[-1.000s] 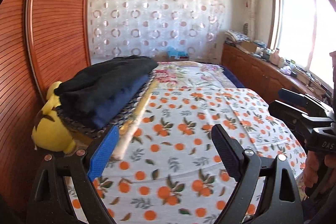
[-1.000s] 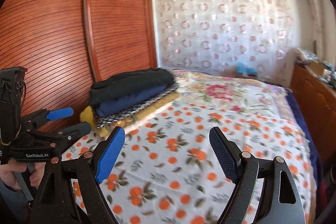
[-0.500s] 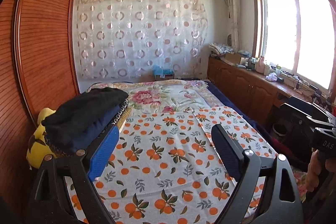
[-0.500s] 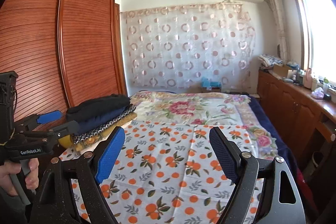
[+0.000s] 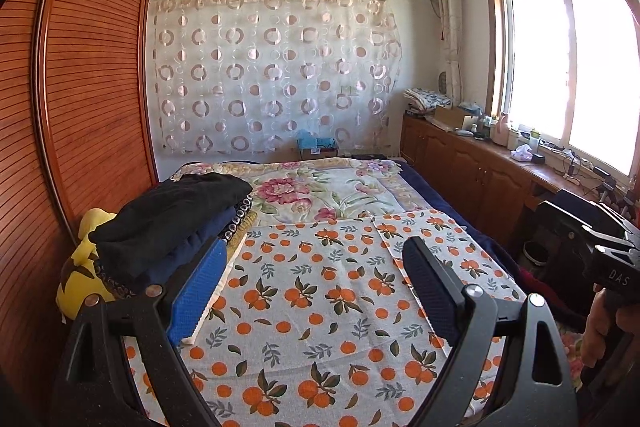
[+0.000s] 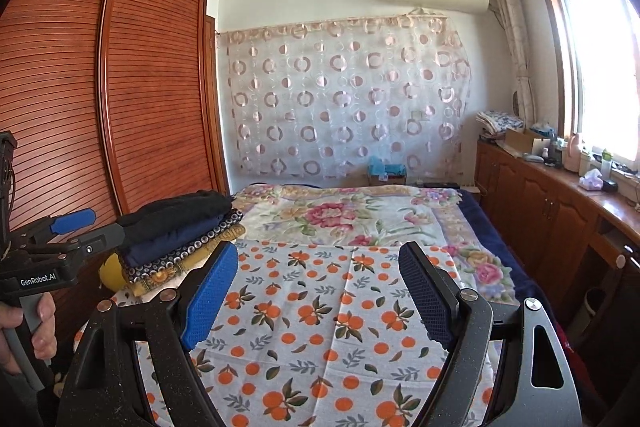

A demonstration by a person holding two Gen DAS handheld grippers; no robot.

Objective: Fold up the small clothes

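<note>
Two tools were held above the near end of the bed [image 5: 420, 187], the left tool [image 5: 316, 287] and the right tool [image 6: 320, 291], and both were spread wide with nothing between the pads. Small clothes were found only in one place: a folded stack [image 5: 172, 223] resting at the far left of the bed, close against the slatted wardrobe [image 5: 92, 107], with a black piece on top, a navy piece under it and patterned cloth beneath. A yellow plush toy [image 5: 82, 267] was seen just beside the stack, on its near left side. From either tool the stack lay forward and to the left, and its long axis was judged to run from near left to far right, roughly along the wardrobe side of the bed. The left tool was judged the nearer of the two, since its blue pad [image 5: 198, 291] was seen overlapping the stack's near corner, whereas in the right wrist view the stack [image 6: 180, 227] stood clear of that tool. No loose garment was made out on the orange-print cloth [image 5: 320, 307] spread under the tools, so any reach would have had to go leftward.
</note>
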